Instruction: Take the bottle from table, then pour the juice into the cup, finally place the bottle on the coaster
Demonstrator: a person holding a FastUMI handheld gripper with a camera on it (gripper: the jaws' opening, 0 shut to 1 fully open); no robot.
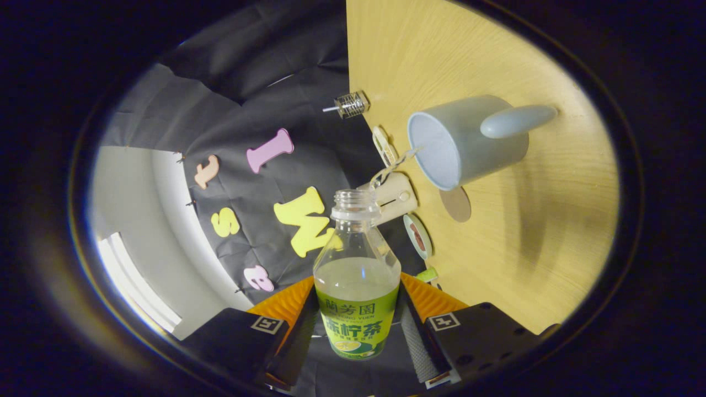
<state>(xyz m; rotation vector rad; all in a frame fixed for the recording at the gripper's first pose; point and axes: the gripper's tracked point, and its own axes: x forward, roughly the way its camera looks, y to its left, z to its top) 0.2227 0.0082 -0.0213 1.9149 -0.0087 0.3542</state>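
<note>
Gripper (pixel 357 325) is clamped on the bottle (pixel 357 286), both fingers pressing the labelled lower body, one each side. Bottle's long axis runs straight out along the fingers, open neck at 12 o'clock from the grip, cap off. Juice fills roughly the lower half, level just above the label.

The whole view is rolled: the table (pixel 529 231) stands like a wall on the right, so the bottle looks already tipped well over, though the juice hasn't reached the neck.

Key relation: cup (pixel 463 140) sits at about 1–2 o'clock from the bottle mouth, near but apart, its opening facing the neck and its handle on the far side. Mouth isn't over the rim yet. My read: needs a shift toward 1 o'clock plus more tilt before anything pours, otherwise juice lands short on the table.

Coaster (pixel 455 203), probably the round disc just below the cup, at 2 o'clock from the neck. Small clutter (pixel 392 196) lies between neck and cup.
</note>
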